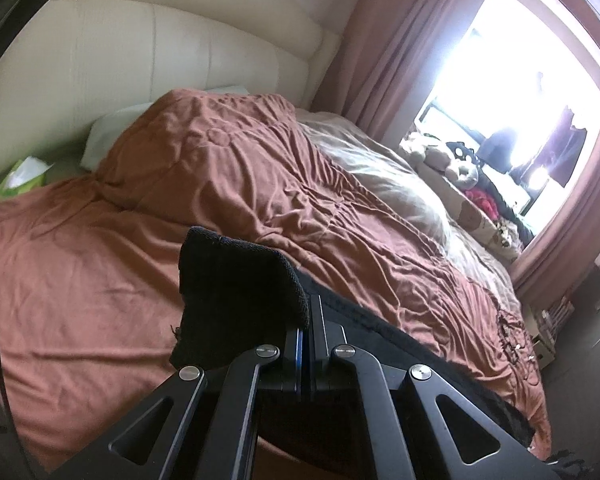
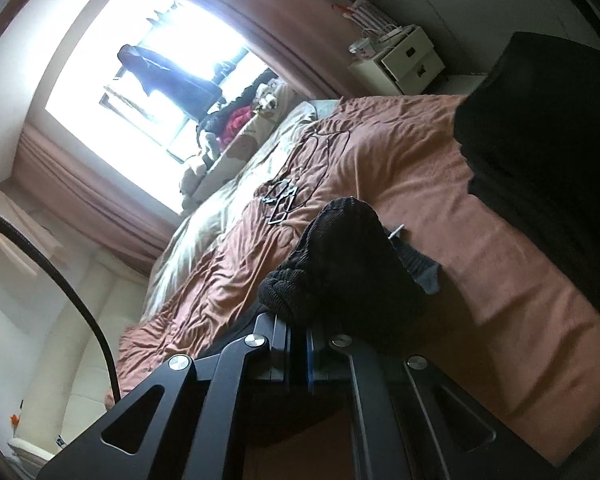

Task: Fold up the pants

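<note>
The pants are black, coarse-knit cloth. In the left wrist view my left gripper [image 1: 306, 312] is shut on a corner of the pants [image 1: 236, 280], which folds over its left finger. A dark edge of the cloth runs away to the lower right across the rust-brown bed cover [image 1: 100, 260]. In the right wrist view my right gripper [image 2: 298, 332] is shut on a bunched part of the pants [image 2: 340, 248], which hides its fingertips. A large black mass of cloth [image 2: 540, 160] fills the right side; I cannot tell whether it is more of the pants.
The bed has a cream padded headboard [image 1: 140, 52] and a beige blanket [image 1: 380, 176] beside the brown cover. Plush toys [image 1: 452, 160] line the bright window sill. A green packet [image 1: 20, 178] lies near the pillow. A metal-and-wire item [image 2: 280, 200] lies on the cover. White drawers [image 2: 404, 64] stand past the bed.
</note>
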`<action>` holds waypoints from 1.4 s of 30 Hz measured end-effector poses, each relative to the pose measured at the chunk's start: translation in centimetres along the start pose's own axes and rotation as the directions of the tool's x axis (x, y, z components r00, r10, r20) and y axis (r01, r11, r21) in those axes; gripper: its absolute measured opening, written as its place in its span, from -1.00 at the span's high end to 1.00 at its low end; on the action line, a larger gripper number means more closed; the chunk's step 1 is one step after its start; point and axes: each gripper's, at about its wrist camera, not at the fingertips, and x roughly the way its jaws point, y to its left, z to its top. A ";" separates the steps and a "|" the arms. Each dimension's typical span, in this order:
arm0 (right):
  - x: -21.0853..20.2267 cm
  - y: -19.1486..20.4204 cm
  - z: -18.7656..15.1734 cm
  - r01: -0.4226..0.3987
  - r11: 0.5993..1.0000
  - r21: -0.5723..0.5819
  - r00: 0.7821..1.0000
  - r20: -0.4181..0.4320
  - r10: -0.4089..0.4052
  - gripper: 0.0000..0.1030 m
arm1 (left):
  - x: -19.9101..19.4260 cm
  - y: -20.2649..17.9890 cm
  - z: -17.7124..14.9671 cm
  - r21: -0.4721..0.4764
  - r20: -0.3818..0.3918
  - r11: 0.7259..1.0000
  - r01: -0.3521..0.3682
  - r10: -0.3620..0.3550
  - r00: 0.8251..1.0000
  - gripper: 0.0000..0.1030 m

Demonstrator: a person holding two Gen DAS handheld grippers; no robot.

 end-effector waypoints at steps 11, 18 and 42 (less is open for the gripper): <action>7.3 4.8 4.2 0.111 0.993 -0.049 0.992 -0.048 -0.113 0.97 | 9.9 -2.2 2.2 0.054 -0.094 0.998 -0.029 0.034 0.995 0.97; 11.9 6.5 5.8 0.159 0.985 -0.072 0.984 -0.074 -0.164 0.97 | 15.2 -2.7 2.1 0.037 -0.142 0.998 -0.050 0.055 0.988 0.97; 25.9 7.7 6.9 0.342 0.927 -0.157 0.925 -0.119 -0.361 0.97 | 32.2 -2.1 1.1 0.050 -0.308 0.970 -0.236 0.240 0.921 0.97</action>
